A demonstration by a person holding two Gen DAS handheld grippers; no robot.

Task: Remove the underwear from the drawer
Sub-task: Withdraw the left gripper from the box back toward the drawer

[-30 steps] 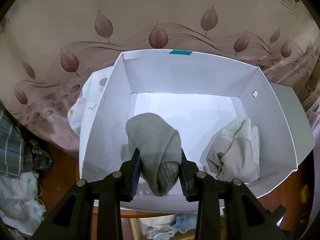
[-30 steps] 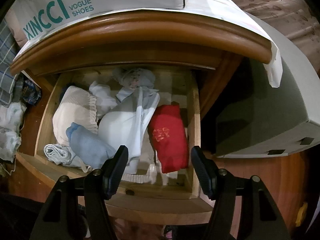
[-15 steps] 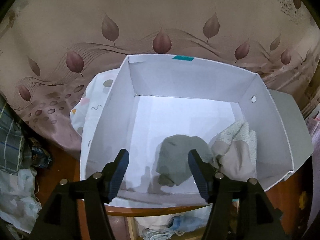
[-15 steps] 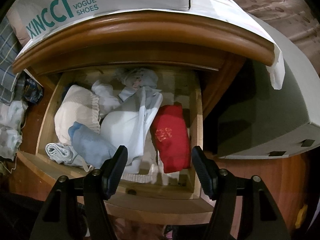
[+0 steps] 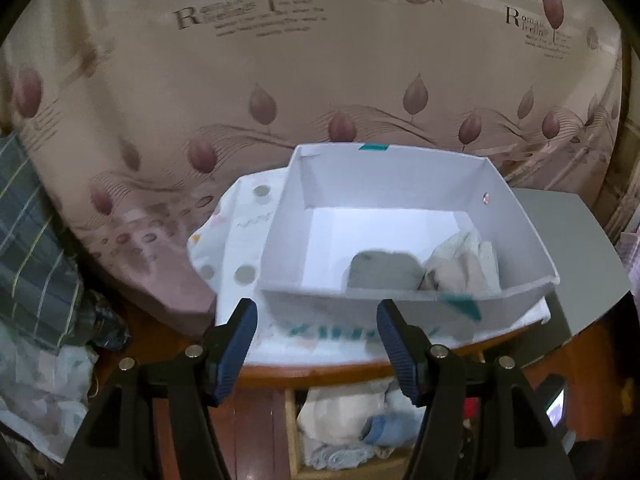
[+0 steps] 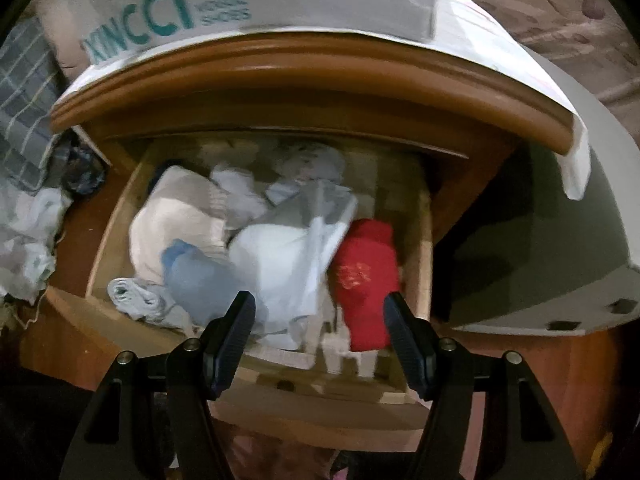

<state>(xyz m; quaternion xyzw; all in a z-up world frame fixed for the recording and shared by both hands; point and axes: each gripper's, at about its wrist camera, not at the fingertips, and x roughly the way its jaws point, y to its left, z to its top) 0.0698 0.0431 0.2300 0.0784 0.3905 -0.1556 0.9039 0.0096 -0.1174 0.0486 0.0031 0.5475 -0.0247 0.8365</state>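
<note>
My left gripper (image 5: 316, 336) hung with its fingers spread wide and nothing between them, in front of a white shoe box (image 5: 408, 308) that sat on top of a wooden nightstand (image 5: 360, 370). Inside the box lay a grey rolled garment (image 5: 384, 272), touching a pale beige and cream one (image 5: 464, 264) just to its right, both against the near wall. A leaf-patterned bedcover (image 5: 280, 92) filled the background, and a dotted white cloth (image 5: 236, 240) lay under the box's left side.

My right gripper (image 6: 320, 332) was likewise spread open and empty, held above the front edge of the open drawer (image 6: 104, 240) below the nightstand's curved top. The drawer was crowded with underwear. A red folded piece (image 6: 366, 276) lay along the right side, near my right fingertip. A large white garment (image 6: 280, 264) filled the middle, with a light blue rolled piece (image 6: 196, 276) to its left and a cream garment (image 6: 176, 216) behind that. A small white bundle (image 6: 136, 300) sat at the front left corner. More pale items were bunched at the back, but the view was blurred and I could not tell them apart. The box's side, printed with teal letters (image 6: 140, 24), showed above the nightstand top.
</note>
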